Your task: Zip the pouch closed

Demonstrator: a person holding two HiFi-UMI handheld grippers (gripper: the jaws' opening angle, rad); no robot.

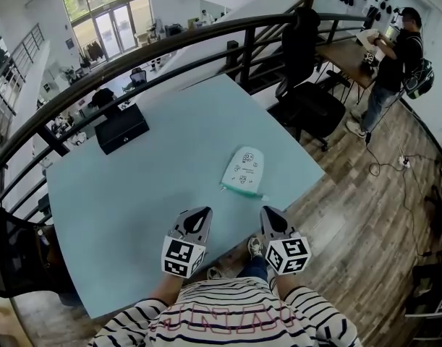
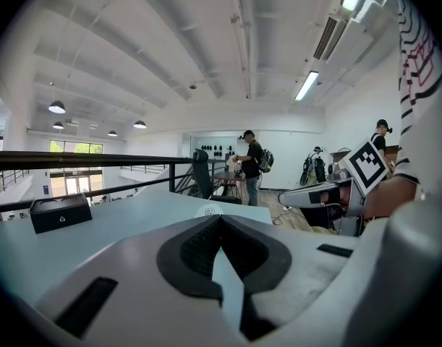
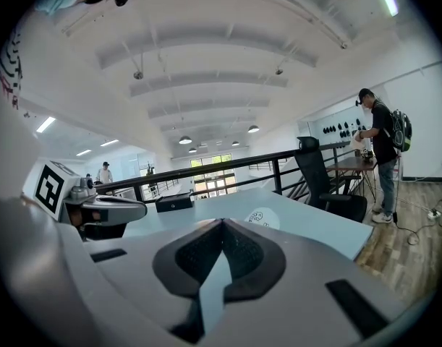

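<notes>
Pouch: a small, pale mint fabric pouch with little cartoon prints (image 1: 244, 170) lies flat on the light blue bench (image 1: 170, 157), toward the right-hand corner. Its rounded end points away from the person and its darker teal edge (image 1: 239, 189) faces them.
Left gripper: the grey left gripper (image 1: 204, 210) is held low at the near edge of the bench, nose toward the pouch. Its fingers (image 2: 188, 248) are clenched tip to tip with nothing between them.
Right gripper: the grey right gripper (image 1: 267, 210) hangs beside the left one at the same edge. Its fingers (image 3: 192, 255) are also pressed together on nothing.
Pouch relative to fingers: it lies ahead of both sets of fingertips, apart from them and touched by neither, and a little nearer the right gripper. From the left gripper view only its rounded top peeps over the closed tips. From the right gripper view it shows just right of the tips.
Box: a black rectangular box (image 1: 121, 129) sits at the far left of the bench, well apart from the pouch.
Room: a black metal railing (image 1: 206, 35) curves behind the bench, with a black office chair (image 1: 307, 100) beyond its right corner. A person in dark clothes with a backpack (image 1: 394, 56) stands at a wooden desk (image 1: 347, 53).
Wearer: a striped top (image 1: 228, 316) fills the bottom of the head view.
</notes>
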